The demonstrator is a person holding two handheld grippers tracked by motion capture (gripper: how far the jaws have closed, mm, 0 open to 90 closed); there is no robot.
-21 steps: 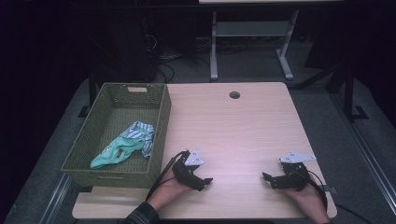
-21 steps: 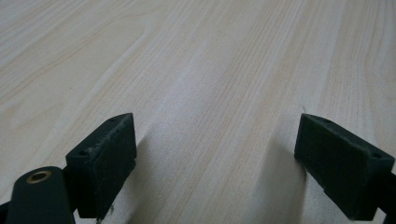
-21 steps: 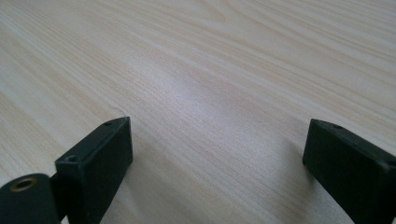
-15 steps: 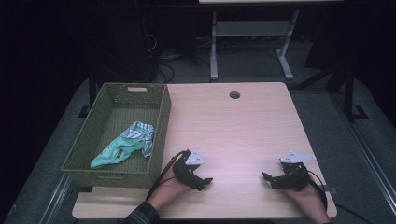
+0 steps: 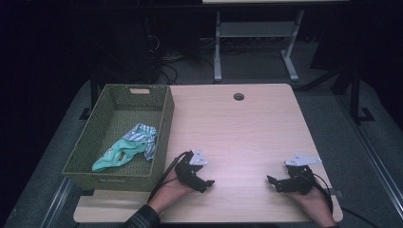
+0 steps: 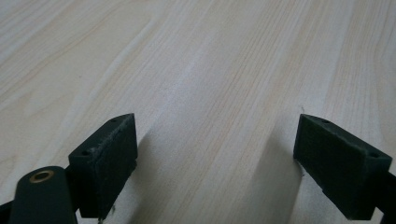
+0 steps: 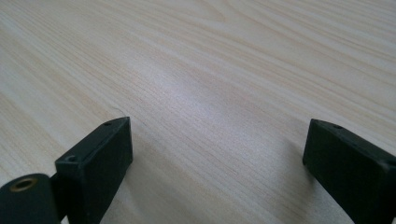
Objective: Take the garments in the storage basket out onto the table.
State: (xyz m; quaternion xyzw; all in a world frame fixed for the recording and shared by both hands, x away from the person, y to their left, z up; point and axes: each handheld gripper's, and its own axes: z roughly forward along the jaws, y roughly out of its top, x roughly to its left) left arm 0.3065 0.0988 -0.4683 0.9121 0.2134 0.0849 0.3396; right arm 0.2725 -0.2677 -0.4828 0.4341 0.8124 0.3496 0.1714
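Pale wooden table [image 5: 247, 128], dark room behind, and both hands rest low at the near edge. Left gripper [image 5: 209, 182] gapes wide, holding nothing; right gripper [image 5: 271, 181] the same, tips facing inward. Teal striped cloth [image 5: 126, 147] lies in the green woven basket [image 5: 164, 123] far left, likeliest target, untouched.

I see the pale wooden tabletop [image 5: 237, 137] bare between and ahead of my two grippers, so either could travel forward or toward the other freely. The one obstacle is the green woven rectangular basket [image 5: 161, 123] along the table's left edge, its tall wall just beside my left gripper [image 5: 209, 183]; my right gripper [image 5: 271, 180] sits well apart from it
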